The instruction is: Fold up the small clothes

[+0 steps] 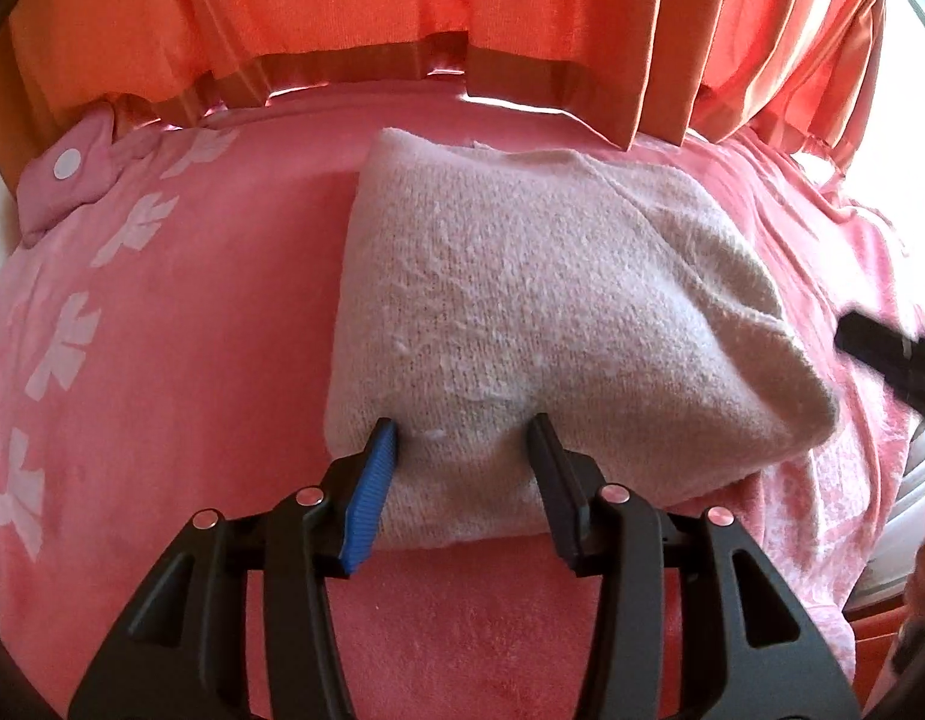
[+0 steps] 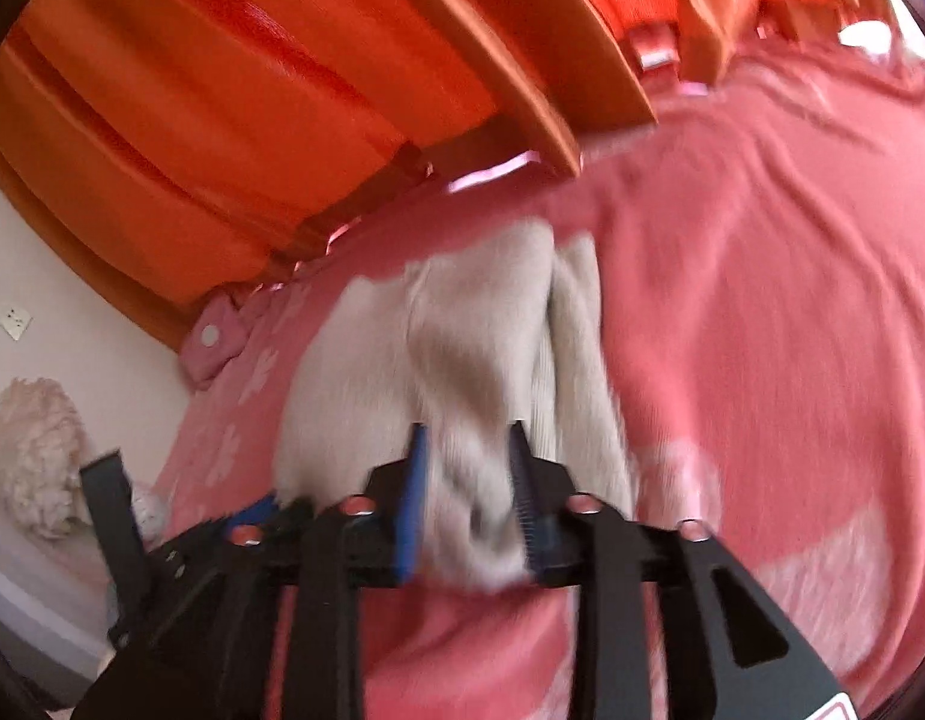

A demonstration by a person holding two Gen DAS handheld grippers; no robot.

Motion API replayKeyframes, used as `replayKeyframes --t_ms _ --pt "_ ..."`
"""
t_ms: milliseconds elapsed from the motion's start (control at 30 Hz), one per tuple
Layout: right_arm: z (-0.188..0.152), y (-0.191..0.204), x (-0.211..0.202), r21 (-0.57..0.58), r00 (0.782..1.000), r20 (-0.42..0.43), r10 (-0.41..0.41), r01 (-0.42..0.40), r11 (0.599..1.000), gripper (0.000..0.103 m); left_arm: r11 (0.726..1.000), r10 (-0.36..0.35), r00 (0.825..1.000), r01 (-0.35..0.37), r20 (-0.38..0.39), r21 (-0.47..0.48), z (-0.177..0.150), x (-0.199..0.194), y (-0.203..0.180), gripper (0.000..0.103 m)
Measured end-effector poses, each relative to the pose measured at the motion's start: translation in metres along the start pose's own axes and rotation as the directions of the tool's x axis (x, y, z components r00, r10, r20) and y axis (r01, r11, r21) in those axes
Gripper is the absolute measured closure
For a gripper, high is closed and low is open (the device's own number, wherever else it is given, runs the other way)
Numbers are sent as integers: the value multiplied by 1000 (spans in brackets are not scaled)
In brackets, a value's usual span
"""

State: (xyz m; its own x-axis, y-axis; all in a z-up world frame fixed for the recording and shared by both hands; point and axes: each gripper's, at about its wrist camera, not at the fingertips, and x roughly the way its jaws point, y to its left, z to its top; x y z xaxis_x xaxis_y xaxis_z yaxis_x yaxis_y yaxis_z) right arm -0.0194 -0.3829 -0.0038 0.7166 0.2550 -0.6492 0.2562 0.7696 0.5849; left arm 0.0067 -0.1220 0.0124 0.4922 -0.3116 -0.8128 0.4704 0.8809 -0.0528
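Note:
A folded cream knit garment [image 1: 522, 312] lies on the pink bedspread [image 1: 192, 390]. My left gripper [image 1: 464, 420] stands open at the garment's near edge, fingertips dug into the knit and a bulge of cloth between the jaws. In the right wrist view, which is blurred, the same garment [image 2: 462, 348] shows its layered side. My right gripper [image 2: 468, 429] is open there, with a loose fold of the cloth lying between its blue pads [image 2: 411, 492]. A dark part of the right gripper [image 1: 882, 354] shows at the garment's right corner.
Orange curtains [image 1: 462, 30] hang along the far edge of the bed. A pink pouch with a white dot [image 1: 66, 180] lies at the far left corner. Left of the bed are a white fluffy thing [image 2: 36, 456] and a wall with a socket [image 2: 15, 321].

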Motion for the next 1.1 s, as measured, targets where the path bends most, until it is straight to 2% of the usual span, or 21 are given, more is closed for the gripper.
replayKeyframes --t_ms 67,100,167,233,300,367,400,433,467,567,633,767,800,833,933,967,1000,1033,1100 --pt "-10 -1 14 7 999 -47 -4 4 1000 62 1000 2 1000 -2 0 -6 -1 0 -2 56" --pt "-15 0 21 -9 997 -70 -20 19 1000 68 1000 2 1000 -2 -1 -7 -1 -1 -3 55" --pt "-19 2 31 -30 994 -105 -42 39 999 92 1000 2 1000 -2 -8 -4 -2 -2 -3 55" --pt "-15 10 12 -50 999 -25 -26 25 998 93 1000 -9 1000 9 -16 -5 -2 -5 -3 55" --pt "-13 14 -9 -77 998 49 -47 51 996 94 1000 -16 1000 15 -22 -12 -3 -5 -1 55" --pt "-17 -1 4 -61 995 6 -96 96 993 95 1000 -18 999 18 -34 -20 -7 -1 0 53" --pt "-22 -12 21 -62 987 -43 -154 151 987 95 1000 -14 999 13 -44 -23 -9 3 1 53" --pt "-31 -23 41 -60 982 -98 -160 155 986 96 1000 -13 999 11 -52 -26 -10 6 0 53" --pt "-33 -24 43 -62 986 -90 -141 135 989 97 1000 -5 998 3 -56 -26 -12 8 -1 53" --pt "-25 -5 25 -94 984 -59 -167 161 983 93 1000 -5 999 4 -48 -12 -11 1 -4 54" --pt "-16 4 9 -86 990 -27 -139 136 987 90 998 -38 999 36 -38 -41 -7 -9 0 55" --pt "14 24 -6 -119 987 64 -149 156 981 77 988 -108 994 109 19 -106 10 -29 9 54" --pt "23 24 0 -117 991 56 -123 129 985 62 986 -122 992 125 28 -112 15 -30 9 53" --pt "29 20 10 -113 992 37 -117 120 986 56 985 -126 992 129 31 -115 19 -28 9 51" --pt "39 9 61 -99 988 -72 -137 130 987 54 987 -113 993 116 30 -113 31 -13 4 51" --pt "41 8 77 -98 983 -102 -153 144 985 57 988 -103 995 104 12 -114 34 -4 1 51" --pt "42 7 86 -103 980 -114 -161 150 983 86 989 -98 995 97 0 -115 35 2 0 51" --pt "45 9 88 -96 983 -104 -153 143 985 93 990 -80 997 80 0 -113 36 6 -3 51" --pt "51 14 67 -71 996 -19 -88 87 994 95 992 -74 997 75 14 -100 36 4 -5 51"
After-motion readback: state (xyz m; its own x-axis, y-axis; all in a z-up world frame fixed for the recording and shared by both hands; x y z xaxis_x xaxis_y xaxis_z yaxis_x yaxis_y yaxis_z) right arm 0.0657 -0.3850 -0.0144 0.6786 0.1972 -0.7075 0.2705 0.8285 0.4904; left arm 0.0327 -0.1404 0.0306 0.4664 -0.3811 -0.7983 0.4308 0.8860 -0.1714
